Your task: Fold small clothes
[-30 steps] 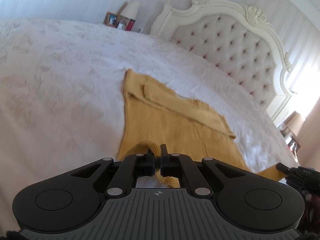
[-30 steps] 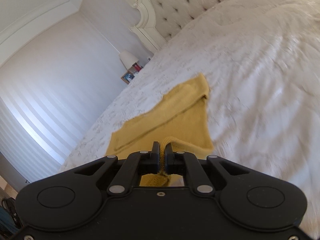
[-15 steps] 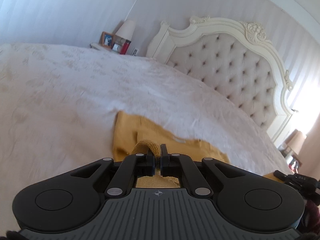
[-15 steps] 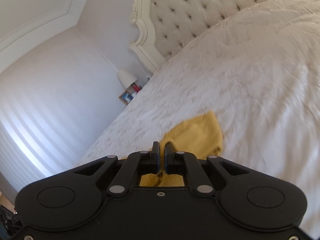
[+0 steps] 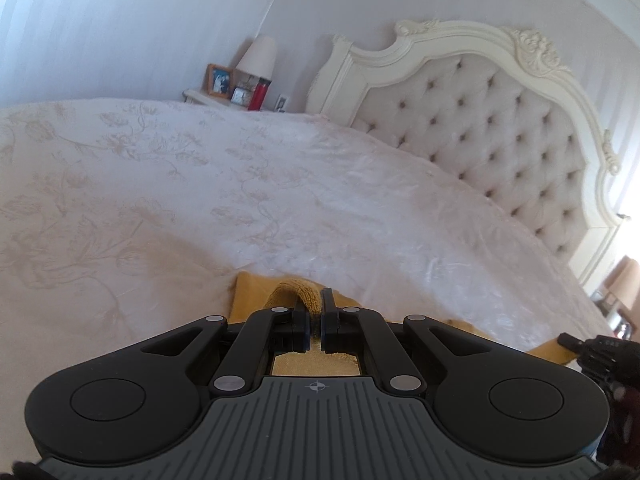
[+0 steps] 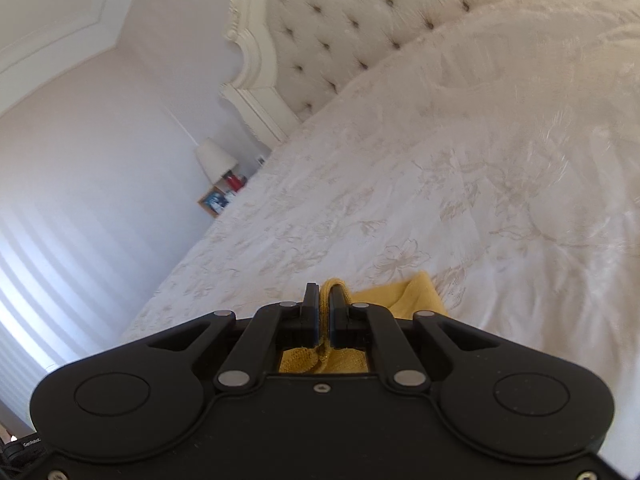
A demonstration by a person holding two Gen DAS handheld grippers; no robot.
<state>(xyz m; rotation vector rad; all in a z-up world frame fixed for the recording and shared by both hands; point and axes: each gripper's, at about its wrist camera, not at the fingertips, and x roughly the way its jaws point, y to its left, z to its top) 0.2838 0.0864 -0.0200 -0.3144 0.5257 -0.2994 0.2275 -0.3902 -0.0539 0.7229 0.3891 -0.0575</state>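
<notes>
Less yellow garment (image 5: 250,294) visible (both grippers clamped)

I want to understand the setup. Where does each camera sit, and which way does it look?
Left wrist: sits on the left gripper, looks across the bed to the headboard; its fingers pinch the yellow garment; the right gripper shows at the right edge.
Right wrist: sits on the right gripper, tilted, faces the headboard; fingers pinch the garment.
Shared: bed, headboard, lamp, garment.
</notes>
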